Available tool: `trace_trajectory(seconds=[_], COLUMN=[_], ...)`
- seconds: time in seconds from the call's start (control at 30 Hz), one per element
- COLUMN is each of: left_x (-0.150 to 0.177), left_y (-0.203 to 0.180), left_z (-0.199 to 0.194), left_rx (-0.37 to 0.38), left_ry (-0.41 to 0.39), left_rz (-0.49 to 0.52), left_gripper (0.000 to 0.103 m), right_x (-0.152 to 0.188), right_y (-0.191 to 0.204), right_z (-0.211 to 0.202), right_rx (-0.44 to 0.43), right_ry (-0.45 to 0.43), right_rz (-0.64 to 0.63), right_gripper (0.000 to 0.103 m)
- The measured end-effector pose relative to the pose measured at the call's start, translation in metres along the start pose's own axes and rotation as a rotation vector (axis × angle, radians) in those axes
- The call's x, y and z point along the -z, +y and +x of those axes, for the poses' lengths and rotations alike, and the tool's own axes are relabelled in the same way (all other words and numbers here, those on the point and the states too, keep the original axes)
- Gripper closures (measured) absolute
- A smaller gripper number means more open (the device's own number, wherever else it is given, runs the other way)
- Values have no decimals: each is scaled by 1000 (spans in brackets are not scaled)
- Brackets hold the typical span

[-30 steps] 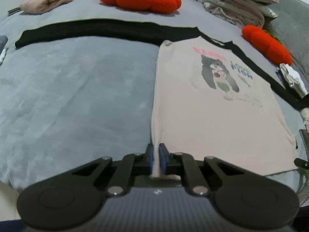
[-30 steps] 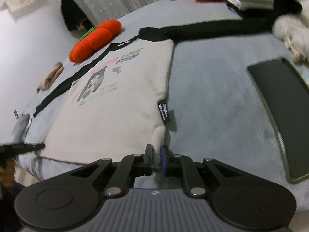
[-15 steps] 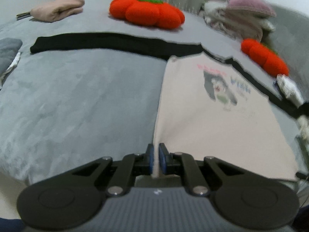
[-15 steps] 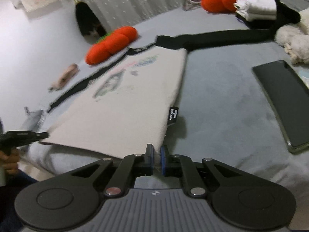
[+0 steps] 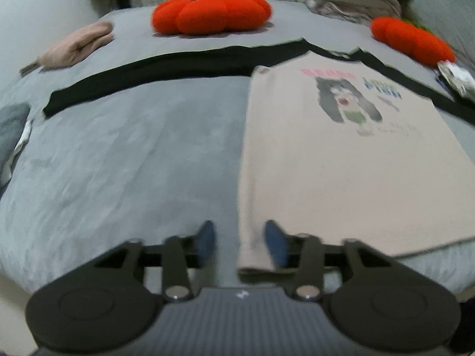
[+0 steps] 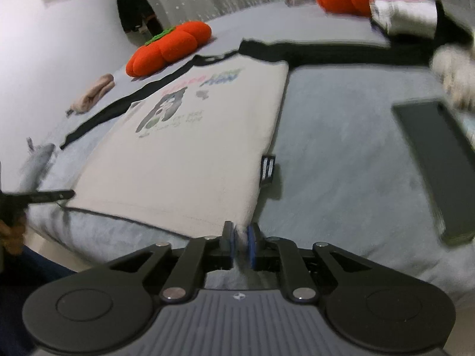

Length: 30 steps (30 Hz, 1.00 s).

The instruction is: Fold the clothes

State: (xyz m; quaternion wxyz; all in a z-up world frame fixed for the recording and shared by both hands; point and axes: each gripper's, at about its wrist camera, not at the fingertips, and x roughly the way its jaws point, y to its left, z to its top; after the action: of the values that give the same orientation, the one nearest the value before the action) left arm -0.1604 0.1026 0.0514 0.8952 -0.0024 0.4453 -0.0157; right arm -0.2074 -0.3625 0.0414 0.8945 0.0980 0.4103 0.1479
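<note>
The cream shirt with the cartoon print lies flat on the grey bed, its hem along the bed's near edge and its long axis running away from both claws toward the far edge, where the black sleeves spread out to either side. The left claw sits at the hem corner on the shirt's left side. Its jaws have just been opening and now stand clearly apart; the cloth corner lies between them, close against the right-hand pad, but it is no longer pinched. The right claw is at the other hem corner, near the small black side label. Its jaws have also just been opening, though only slightly, and a thin strip of fabric sits in the narrow gap; whether the pads press on it I cannot tell.

So each hand is nearest its own corner, with the shirt stretching straight ahead from both. Judging by this, the body is laid out and the sleeves probably come next.

Beyond the shirt sit two orange pumpkin cushions, a rolled pink garment at the far left, and a dark flat tablet-like slab on the right.
</note>
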Motion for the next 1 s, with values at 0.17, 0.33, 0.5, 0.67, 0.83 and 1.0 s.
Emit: trace_trajectory(seconds=[0.17, 0.33, 0.5, 0.67, 0.83, 1.0], left_x=[-11, -23, -31, -32, -31, -33], left_y=[26, 25, -11, -54, -97, -133], left_z=[-12, -8, -1, 9, 18, 24], left_rx=[-65, -85, -47, -9, 23, 49], left_ry=[-65, -74, -69, -44, -26, -12], left_rz=[-122, -165, -84, 1, 84, 151], left_gripper=[51, 50, 49, 48, 48, 48], right_x=[-13, -29, -48, -65, -70, -78], right_y=[-20, -42, -51, -50, -32, -18], right_z=[-14, -20, -20, -9, 19, 37], right_rx=[47, 129, 170, 186, 173, 145], right_ry=[-75, -118, -140, -116, -17, 30], right_rz=[104, 205, 203, 157, 30, -64], right_gripper=[77, 76, 76, 76, 76, 76])
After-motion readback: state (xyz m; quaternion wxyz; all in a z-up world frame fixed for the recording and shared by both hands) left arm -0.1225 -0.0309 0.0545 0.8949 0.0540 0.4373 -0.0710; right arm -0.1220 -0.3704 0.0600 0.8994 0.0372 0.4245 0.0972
